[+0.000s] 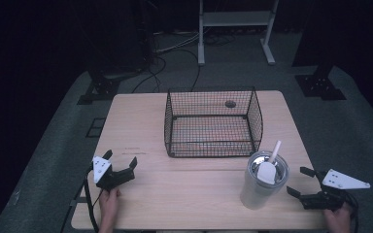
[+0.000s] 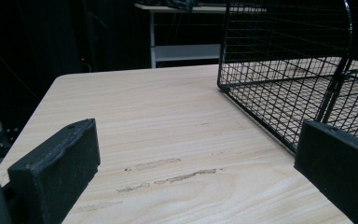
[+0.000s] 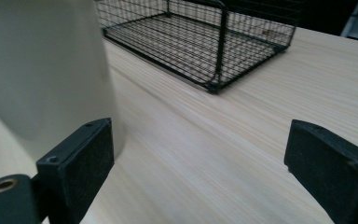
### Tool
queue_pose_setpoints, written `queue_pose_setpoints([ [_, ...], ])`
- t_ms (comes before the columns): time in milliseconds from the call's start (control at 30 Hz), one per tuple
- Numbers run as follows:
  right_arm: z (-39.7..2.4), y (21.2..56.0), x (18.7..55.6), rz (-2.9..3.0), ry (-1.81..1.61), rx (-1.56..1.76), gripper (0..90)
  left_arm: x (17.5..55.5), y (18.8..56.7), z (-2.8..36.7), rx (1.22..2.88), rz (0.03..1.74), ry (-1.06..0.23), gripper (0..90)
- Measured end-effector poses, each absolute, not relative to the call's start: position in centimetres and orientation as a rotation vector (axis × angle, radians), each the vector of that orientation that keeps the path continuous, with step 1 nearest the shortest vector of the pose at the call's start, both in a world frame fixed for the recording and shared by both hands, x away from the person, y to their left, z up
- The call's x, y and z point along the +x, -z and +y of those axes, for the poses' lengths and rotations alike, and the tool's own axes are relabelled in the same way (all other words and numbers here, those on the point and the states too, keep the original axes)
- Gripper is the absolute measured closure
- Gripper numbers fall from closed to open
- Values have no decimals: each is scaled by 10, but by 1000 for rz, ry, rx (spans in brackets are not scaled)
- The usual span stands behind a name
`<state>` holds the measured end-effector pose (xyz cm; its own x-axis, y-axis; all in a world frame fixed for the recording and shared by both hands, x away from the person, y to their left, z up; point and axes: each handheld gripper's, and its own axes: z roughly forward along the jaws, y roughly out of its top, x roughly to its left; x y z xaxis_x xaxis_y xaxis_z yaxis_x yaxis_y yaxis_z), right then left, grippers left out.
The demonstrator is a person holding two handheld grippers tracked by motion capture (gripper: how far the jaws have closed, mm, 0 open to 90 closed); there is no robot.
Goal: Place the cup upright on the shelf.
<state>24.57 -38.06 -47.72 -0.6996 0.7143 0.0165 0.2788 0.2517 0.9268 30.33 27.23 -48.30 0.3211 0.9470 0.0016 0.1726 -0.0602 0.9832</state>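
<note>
A light wooden counter (image 1: 194, 194) carries a black wire basket (image 1: 212, 122) toward its far middle. Through the mesh its floor looks bare, apart from a small dark round spot on the counter behind its far wall.

Near the right front of the counter stands a pale tumbler (image 1: 262, 180) with a clear lid and a white straw (image 1: 275, 151) leaning up and to the right. It sits just in front of the basket's near right corner, apart from it.

The left gripper (image 1: 122, 165) rests low over the counter's left front, held by a hand (image 1: 110, 199) that comes in from the bottom edge. Its jaws are spread wide — in the left gripper view bare wood lies between them, with a few faint scuff marks, and the basket's corner rises to the right, just beyond the right jaw.

The right gripper (image 1: 302, 181) sits at the counter's right front edge, its jaws parted and pointing left toward the tumbler, near it but with a gap between. In the right gripper view the tumbler's pale side looms just behind the left jaw — whether they touch I cannot tell — and nothing lies between the jaws but wood.

Beyond the counter, grey floor, cables and the legs of a white stand (image 1: 235, 29) show in the dark.
</note>
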Motion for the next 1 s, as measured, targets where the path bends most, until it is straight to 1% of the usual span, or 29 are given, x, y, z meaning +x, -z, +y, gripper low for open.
queue_pose_setpoints([
  [200, -374, 471, 232, 2154, -1432, 835, 73, 302, 483, 273, 1496, 1063, -901, 0],
  [233, -370, 468, 225, 2164, -1452, 783, 73, 302, 483, 274, 1491, 1064, -897, 0],
  [333, -363, 463, 217, 2169, -1480, 740, 73, 301, 483, 276, 1473, 1073, -892, 0],
  [567, -349, 456, 211, 2211, -1479, 708, 73, 300, 483, 276, 1470, 1068, -897, 0],
  [633, -343, 454, 210, 2214, -1484, 669, 89, 300, 483, 276, 1474, 1065, -901, 0],
  [667, -338, 453, 209, 2218, -1487, 646, 145, 300, 483, 275, 1475, 1064, -904, 0],
  [700, -336, 453, 209, 2222, -1485, 642, 115, 300, 483, 276, 1476, 1064, -903, 0],
  [767, -332, 451, 210, 2224, -1486, 653, 132, 300, 483, 276, 1475, 1063, -903, 0],
  [1000, -321, 449, 215, 2247, -1520, 643, 129, 300, 483, 276, 1474, 1060, -907, 0],
])
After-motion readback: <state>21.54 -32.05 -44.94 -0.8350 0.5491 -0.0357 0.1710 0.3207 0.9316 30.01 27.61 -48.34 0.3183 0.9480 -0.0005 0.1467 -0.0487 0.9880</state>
